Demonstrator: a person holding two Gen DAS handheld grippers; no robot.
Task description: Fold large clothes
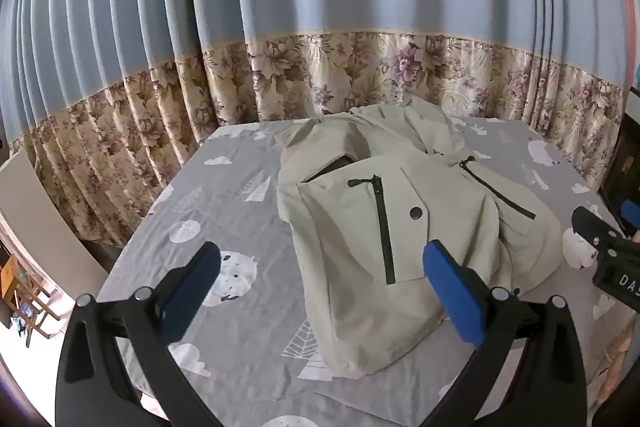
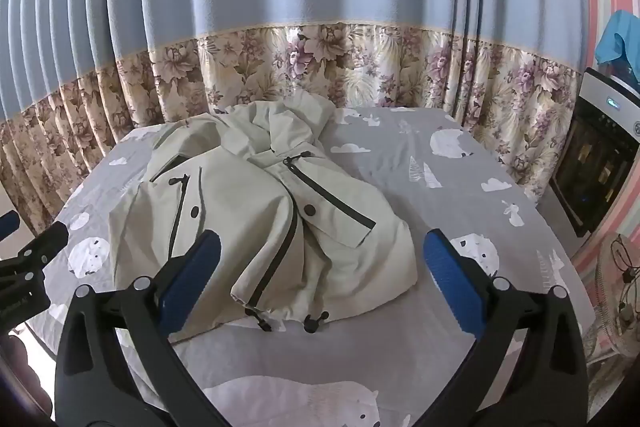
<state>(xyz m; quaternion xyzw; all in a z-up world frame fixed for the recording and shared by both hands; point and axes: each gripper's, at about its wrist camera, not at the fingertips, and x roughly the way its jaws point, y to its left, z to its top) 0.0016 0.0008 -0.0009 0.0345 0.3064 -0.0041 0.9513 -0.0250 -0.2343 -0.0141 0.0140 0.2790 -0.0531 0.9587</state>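
Jacket (image 1: 400, 219) first: a pale green-beige one with black zips and dark snaps, lying crumpled on the bed (image 1: 224, 211), whose grey sheet is printed with white bears, clouds and trees. Its hood end is bunched toward the curtain (image 1: 320, 27), blue above with a flowered band below, and its hem with black cord toggles (image 2: 316, 321) faces me.

Both my pairs of jaws stand wide, with nothing between the blue pads, and both hang above the near edge of the bed, tilted down toward the cloth. My left gripper (image 1: 320, 277) sits over the jacket's near left part: its right pad overlaps the fabric beside the long chest zip, while its left pad is over bare sheet. My right gripper (image 2: 322, 267) frames the hem: the left pad is over the fabric, the right pad over the sheet just beside the jacket's edge. From these views I cannot tell whether any pad touches the cloth. An appliance (image 2: 600, 163) with a dark glass door stands to the right of the bed.
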